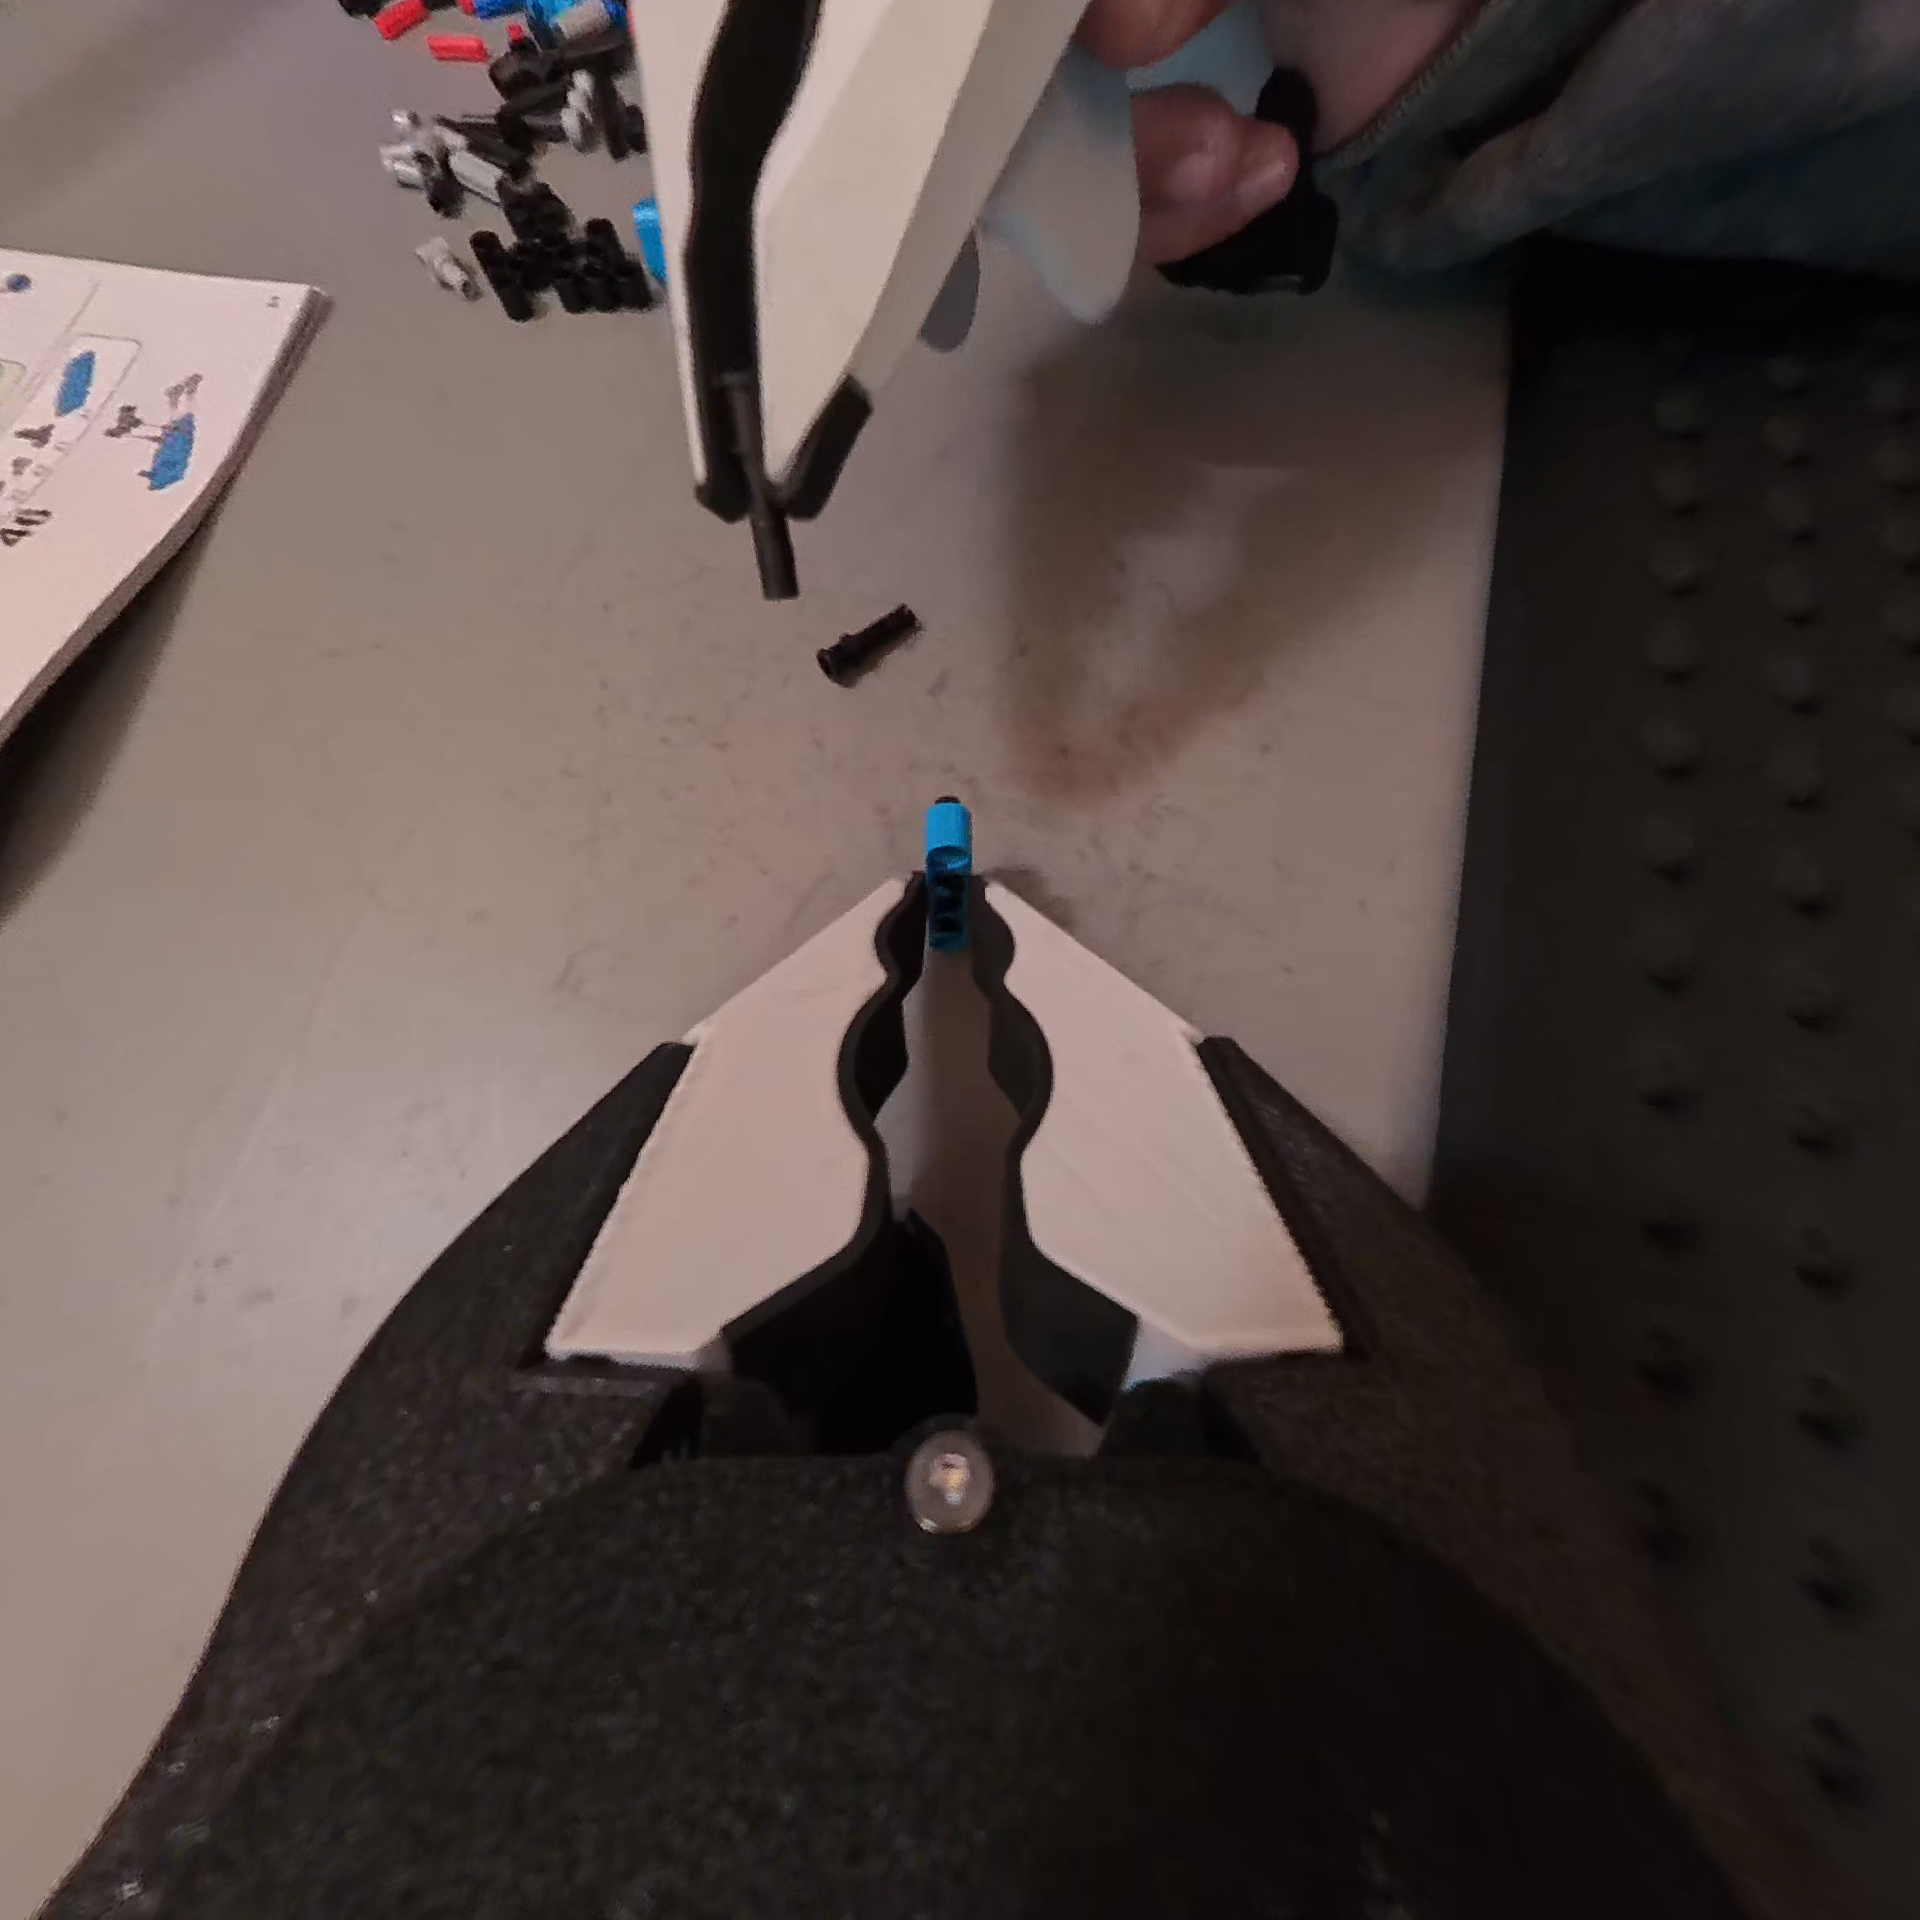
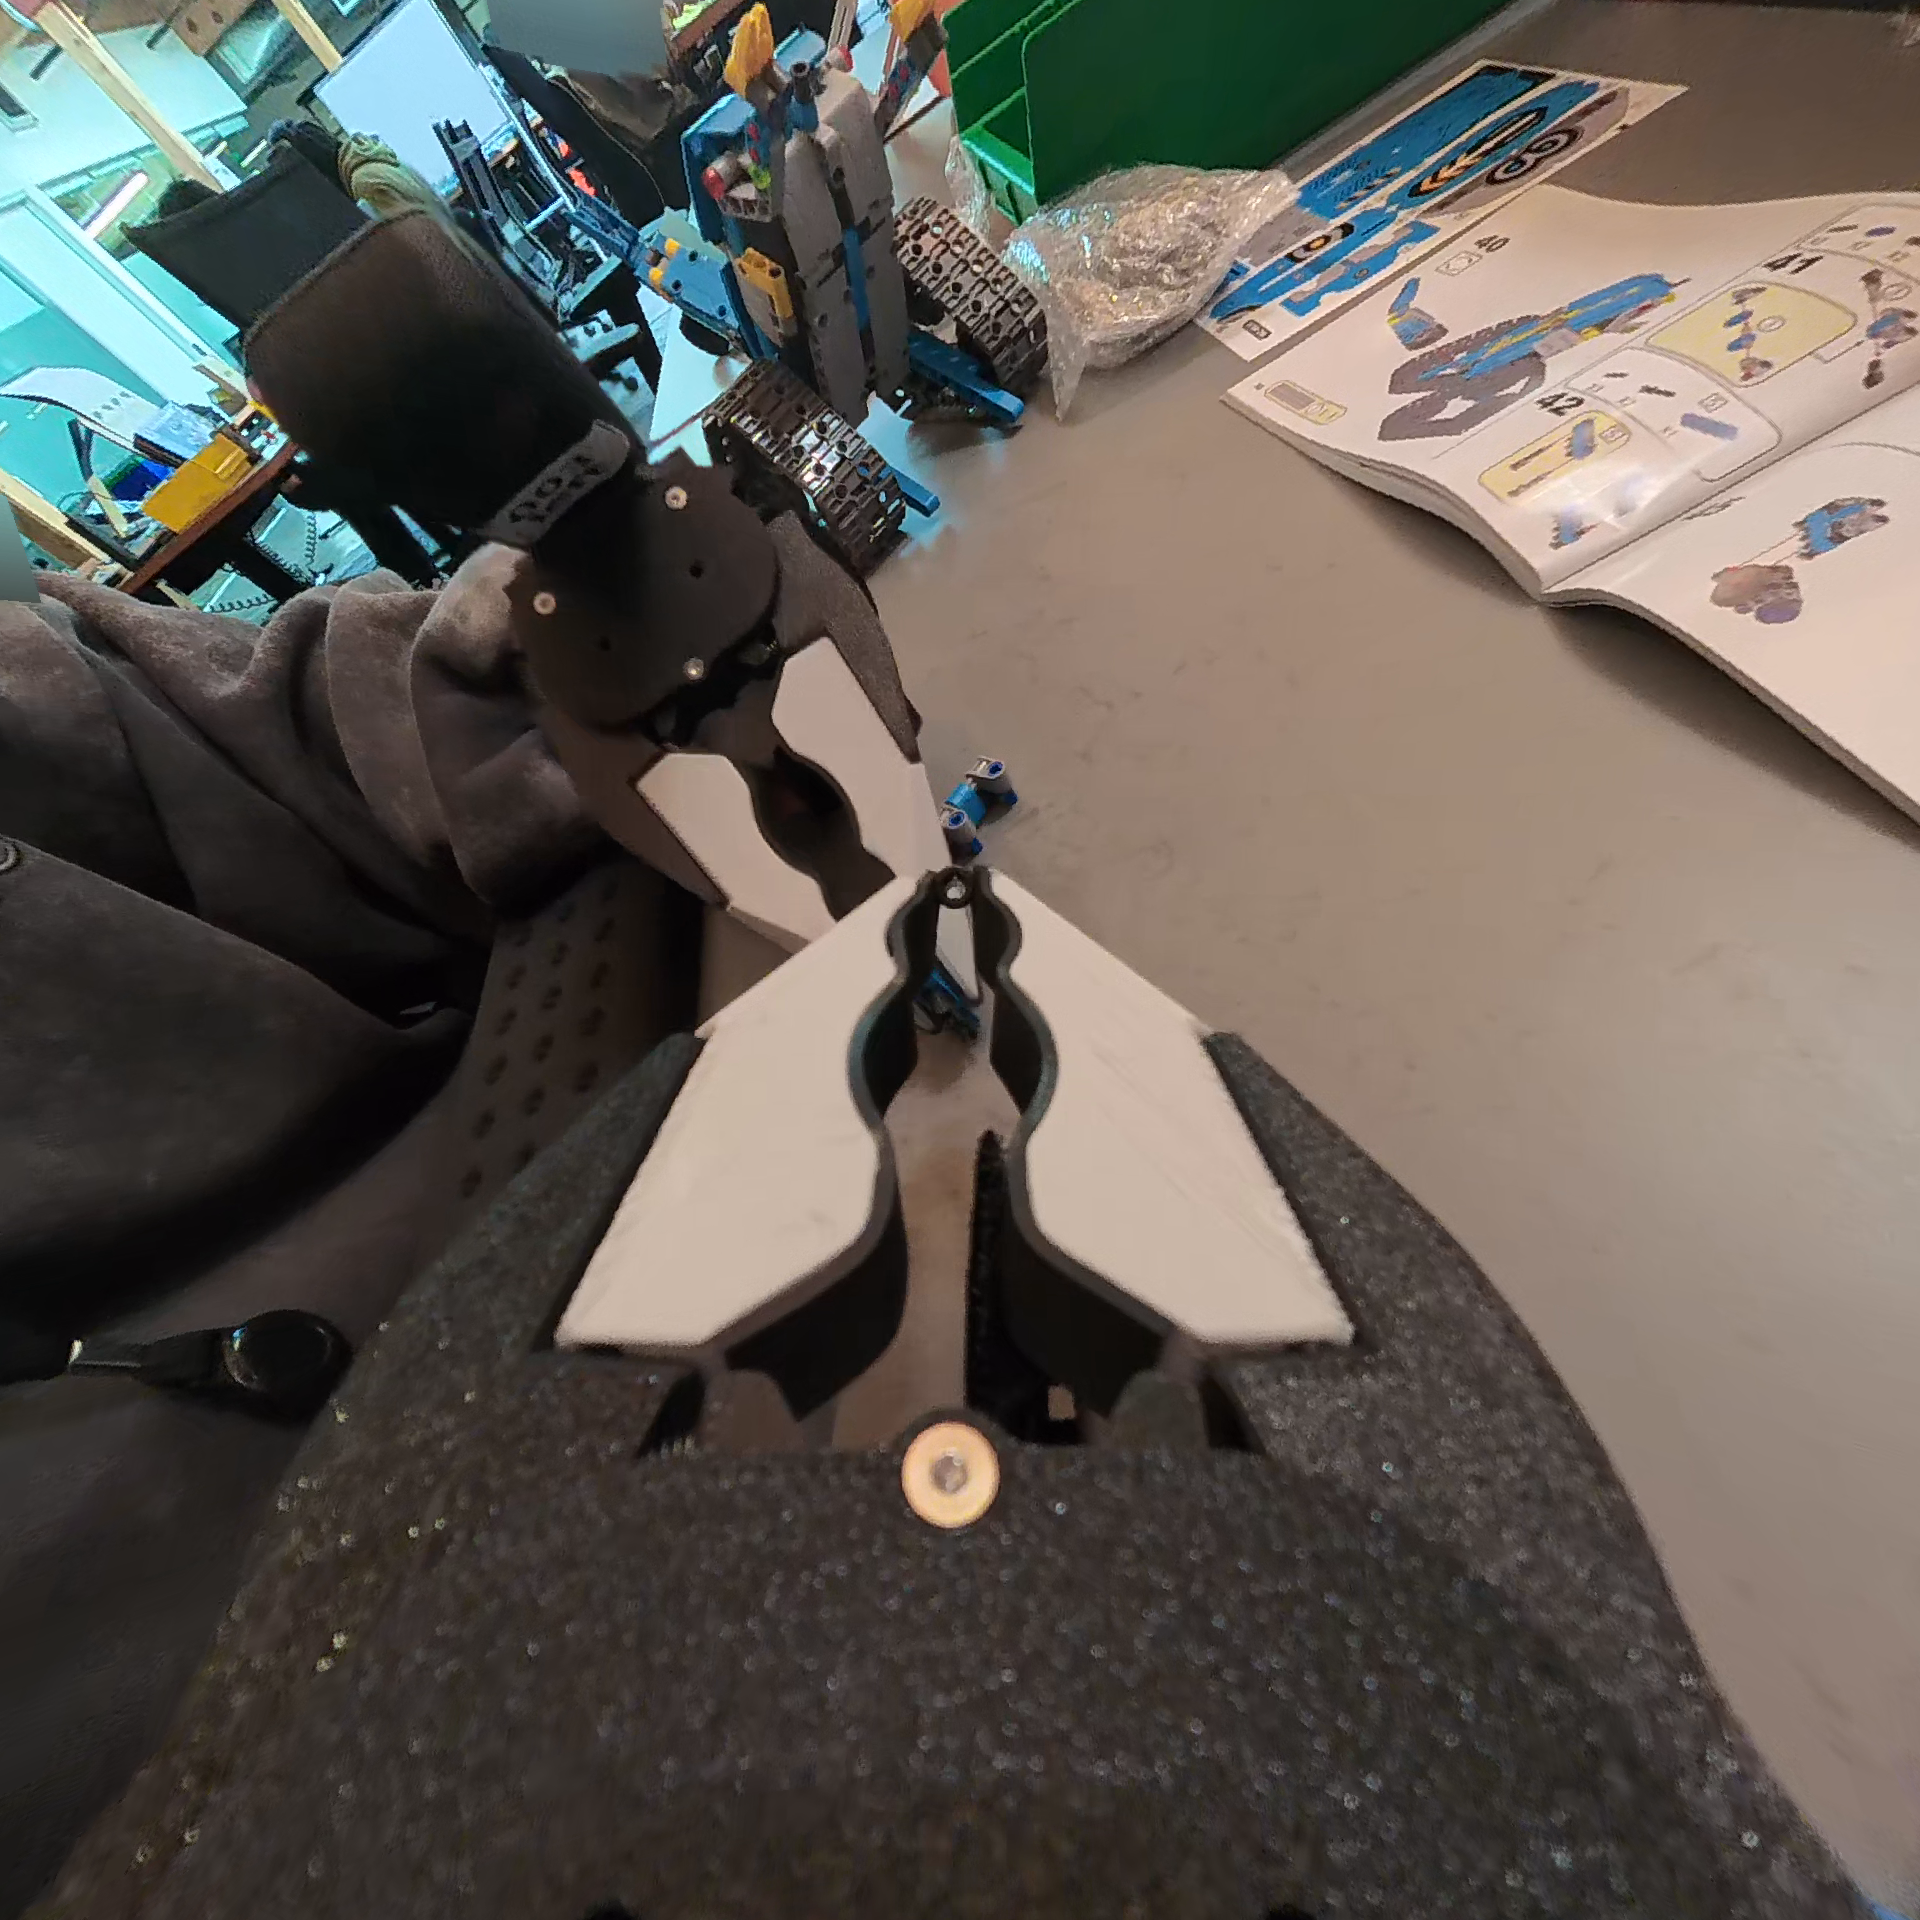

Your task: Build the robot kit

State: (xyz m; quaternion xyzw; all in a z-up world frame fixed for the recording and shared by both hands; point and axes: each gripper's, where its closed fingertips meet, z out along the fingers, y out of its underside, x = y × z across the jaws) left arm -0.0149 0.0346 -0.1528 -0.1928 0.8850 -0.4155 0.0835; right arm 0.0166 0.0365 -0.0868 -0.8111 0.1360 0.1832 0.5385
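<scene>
Left tongs: clenched on a small blue beam, held upright at the very tips. The beam is bright blue with round holes along its face and a dark pin end showing at its top. It is held above the grey tabletop, near the edge.

Right tongs: clenched on a black axle, a thin dark rod that sticks out below the tips, tilted slightly. In the right wrist view the axle shows end-on between the tips. A hand grips the handle.

Between the two tongs a short black pin lies on the tabletop, apart from both.

Farther off: a pile of loose parts, black, grey, red and blue; an open booklet with coloured build diagrams and printed step numbers; a blue and grey tracked model; a crumpled clear bag; green bins. Two small blue and grey pieces lie just beyond the left tongs' tips in the right wrist view.

No brand marks legible on the beam, axle or pin.
</scene>
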